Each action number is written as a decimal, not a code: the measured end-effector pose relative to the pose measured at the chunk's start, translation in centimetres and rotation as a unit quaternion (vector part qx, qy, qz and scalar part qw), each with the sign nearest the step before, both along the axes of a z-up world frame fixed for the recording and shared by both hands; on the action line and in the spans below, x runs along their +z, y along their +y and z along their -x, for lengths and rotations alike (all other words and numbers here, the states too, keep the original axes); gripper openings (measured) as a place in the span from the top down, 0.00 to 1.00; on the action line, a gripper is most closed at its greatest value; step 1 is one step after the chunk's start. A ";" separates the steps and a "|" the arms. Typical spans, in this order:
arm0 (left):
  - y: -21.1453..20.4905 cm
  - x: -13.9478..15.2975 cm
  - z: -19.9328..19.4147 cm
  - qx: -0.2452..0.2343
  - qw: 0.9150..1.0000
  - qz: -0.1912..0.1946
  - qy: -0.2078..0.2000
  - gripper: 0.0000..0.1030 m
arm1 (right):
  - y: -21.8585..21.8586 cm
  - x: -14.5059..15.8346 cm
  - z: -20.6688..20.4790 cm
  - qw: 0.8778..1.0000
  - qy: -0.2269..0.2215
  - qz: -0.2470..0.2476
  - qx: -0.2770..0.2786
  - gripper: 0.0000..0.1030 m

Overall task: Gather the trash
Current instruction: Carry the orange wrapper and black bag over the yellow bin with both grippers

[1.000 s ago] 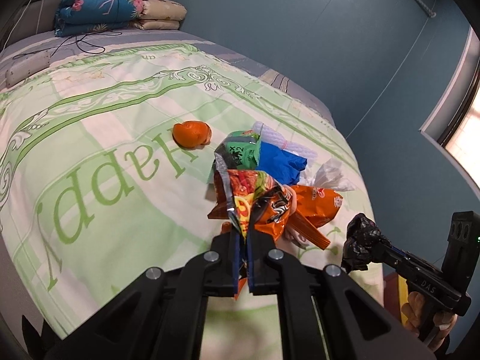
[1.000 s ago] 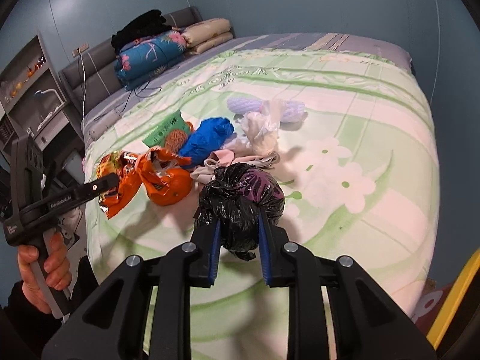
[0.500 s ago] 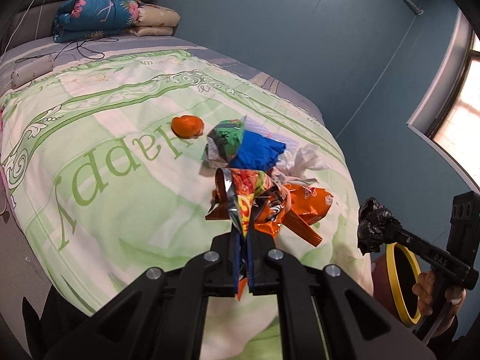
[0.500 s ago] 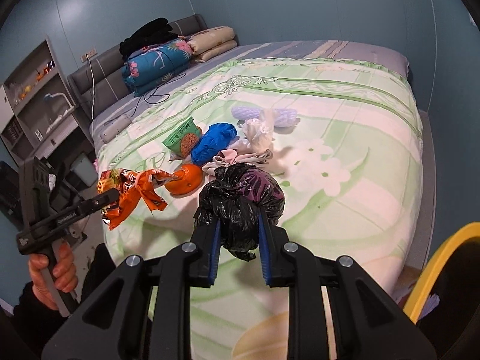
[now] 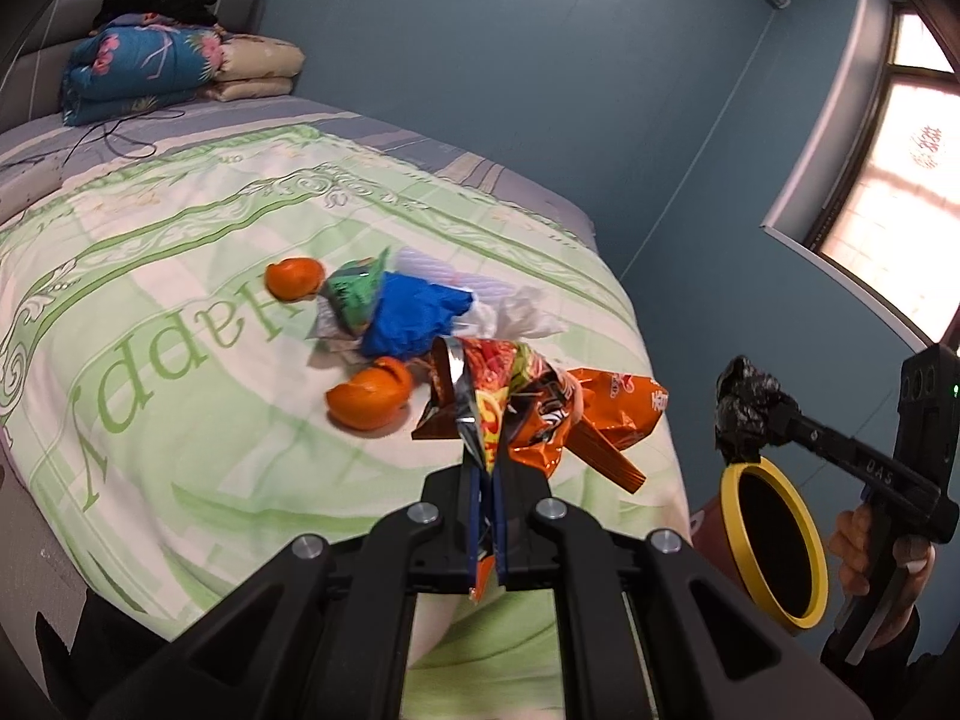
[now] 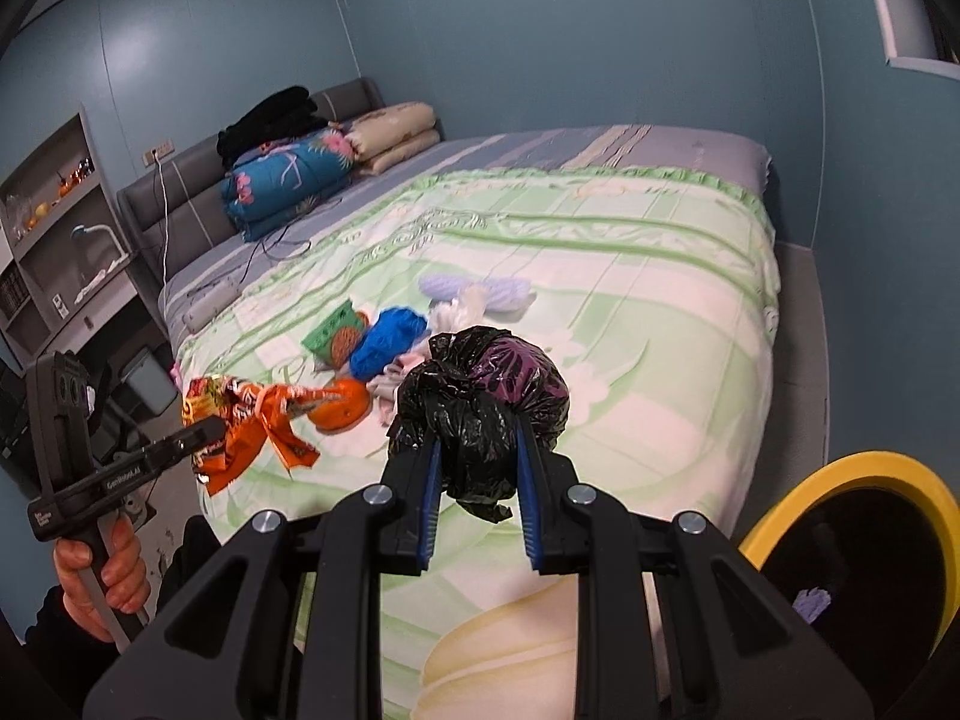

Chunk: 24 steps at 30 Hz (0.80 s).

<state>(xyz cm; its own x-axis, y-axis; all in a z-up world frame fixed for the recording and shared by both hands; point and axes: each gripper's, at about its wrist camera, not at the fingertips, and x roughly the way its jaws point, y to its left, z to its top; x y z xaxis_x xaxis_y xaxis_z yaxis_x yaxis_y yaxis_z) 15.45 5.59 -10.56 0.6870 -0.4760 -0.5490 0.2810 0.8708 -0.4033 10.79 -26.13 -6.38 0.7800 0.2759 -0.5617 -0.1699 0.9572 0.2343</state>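
My left gripper (image 5: pixel 487 474) is shut on crumpled orange snack wrappers (image 5: pixel 528 408), lifted above the bed's foot end. My right gripper (image 6: pixel 477 462) is shut on a knotted black plastic bag (image 6: pixel 486 396). In the left wrist view that bag (image 5: pixel 747 414) hangs just above a yellow-rimmed bin (image 5: pixel 774 540); the bin's rim (image 6: pixel 840 474) shows at the lower right in the right wrist view. Left on the green quilt (image 5: pixel 150 360) are orange peels (image 5: pixel 369 399), a green packet (image 5: pixel 357 297), a blue crumpled bag (image 5: pixel 411 318), white tissue (image 5: pixel 516 315) and a pale lilac wrap (image 6: pixel 480 291).
Folded blankets and pillows (image 6: pixel 312 168) lie at the headboard with a black cable (image 6: pixel 282 246) beside them. A shelf unit (image 6: pixel 54 222) stands left of the bed. A window (image 5: pixel 888 162) is on the right wall. A hand (image 6: pixel 102 570) holds each gripper's handle.
Both grippers have risen and pulled back from the trash pile with their loads. The wrappers came off a second orange peel. The yellow-rimmed bin has come into both views.
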 end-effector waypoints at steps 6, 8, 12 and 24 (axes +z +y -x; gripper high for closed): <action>-1.5 1.5 1.0 -0.020 1.000 -0.007 -0.016 0.97 | -1.4 1.7 0.9 1.000 -0.024 -0.002 -0.013 0.80; -2.1 2.1 1.4 -0.027 0.999 -0.011 -0.023 0.97 | -1.8 2.1 1.2 0.999 -0.031 -0.002 -0.019 0.80; -3.5 3.0 1.8 -0.044 0.998 -0.017 -0.033 0.97 | -2.7 3.1 2.0 0.998 -0.045 0.003 -0.031 0.80; -9.1 5.3 2.8 -0.117 0.991 -0.046 -0.055 0.97 | -7.4 5.6 4.8 0.992 -0.075 0.023 -0.097 0.80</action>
